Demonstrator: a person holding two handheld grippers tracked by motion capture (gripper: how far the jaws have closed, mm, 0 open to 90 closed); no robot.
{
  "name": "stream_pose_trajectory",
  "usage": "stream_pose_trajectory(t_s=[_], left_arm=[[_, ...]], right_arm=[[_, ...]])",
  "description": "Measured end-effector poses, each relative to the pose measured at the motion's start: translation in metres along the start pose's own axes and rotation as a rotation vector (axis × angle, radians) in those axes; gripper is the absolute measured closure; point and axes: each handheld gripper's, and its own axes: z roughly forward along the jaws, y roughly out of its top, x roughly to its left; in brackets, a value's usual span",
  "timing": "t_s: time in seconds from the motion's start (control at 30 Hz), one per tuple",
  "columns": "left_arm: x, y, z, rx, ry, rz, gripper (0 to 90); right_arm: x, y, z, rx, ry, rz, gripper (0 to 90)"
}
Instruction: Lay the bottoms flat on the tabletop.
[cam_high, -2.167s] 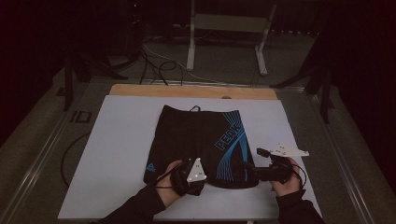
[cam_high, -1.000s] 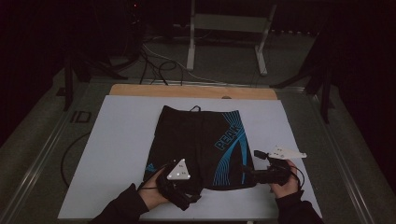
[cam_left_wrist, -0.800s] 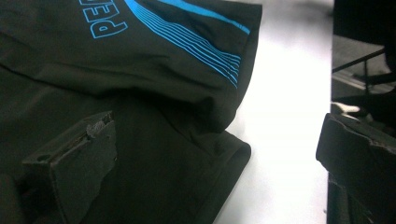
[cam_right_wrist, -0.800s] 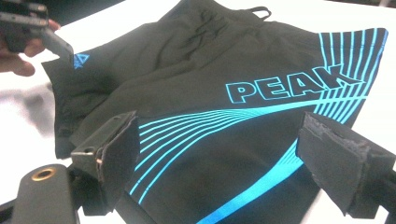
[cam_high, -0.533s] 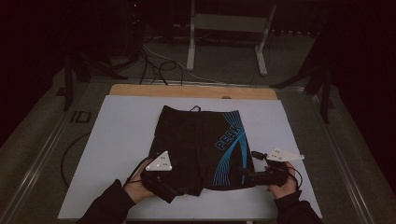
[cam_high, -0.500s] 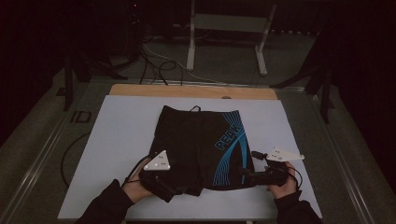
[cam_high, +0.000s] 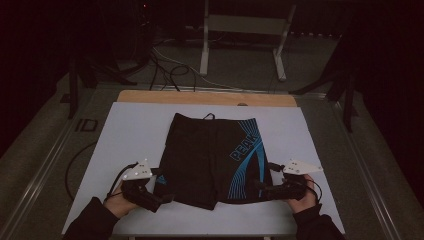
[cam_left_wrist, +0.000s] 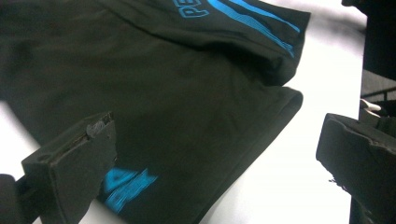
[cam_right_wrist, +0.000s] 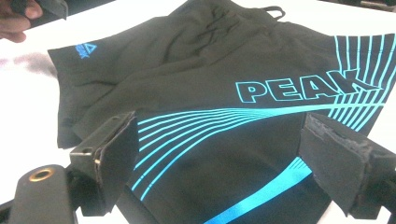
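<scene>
From the high view, a pair of black shorts (cam_high: 216, 160) lies flat on the white desk (cam_high: 125, 135), about midway between its left and right edges and nearer the front edge than the back. Its long axis runs front to back: the waistband with its drawstring points at the back edge, and the two leg hems point at the person. The left gripper (cam_high: 159, 199) sits at the hem's outer left corner and the right gripper (cam_high: 260, 187) at the outer right corner. That placing suggests each one lines up on a leg hem so that the garment can be lifted or folded evenly from both sides.

In the left gripper view, the jaws stand wide apart with nothing between them. One jaw hangs over the cloth near the small blue logo (cam_left_wrist: 126, 184), the other over bare desk past the hem, so they straddle the hem edge without pinching it.

In the right gripper view, the jaws also stand wide and empty, spread over the leg with the blue stripes (cam_right_wrist: 196, 126) below the PEAK lettering (cam_right_wrist: 299, 88). The left hand (cam_right_wrist: 18, 18) shows at the far hem corner.
</scene>
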Motion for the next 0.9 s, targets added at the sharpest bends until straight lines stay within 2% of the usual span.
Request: stream_pose_trajectory(t_s=[0.23, 0.3, 0.6, 0.9], left_arm=[[0.01, -0.015, -0.018, -0.008, 0.018, -0.02, 0.0], [0.013, -0.019, -0.021, -0.016, 0.021, -0.04, 0.0], [0.021, -0.035, -0.03, -0.008, 0.049, -0.079, 0.0], [0.022, -0.041, -0.032, -0.002, 0.05, -0.076, 0.0]], right_arm=[[0.001, -0.001, 0.001, 0.002, 0.013, -0.006, 13.0], [0.0, -0.001, 0.002, 0.001, 0.019, -0.003, 13.0], [0.0, -0.002, 0.003, 0.004, 0.02, -0.008, 13.0], [0.0, -0.003, 0.005, 0.008, 0.025, -0.012, 13.1]])
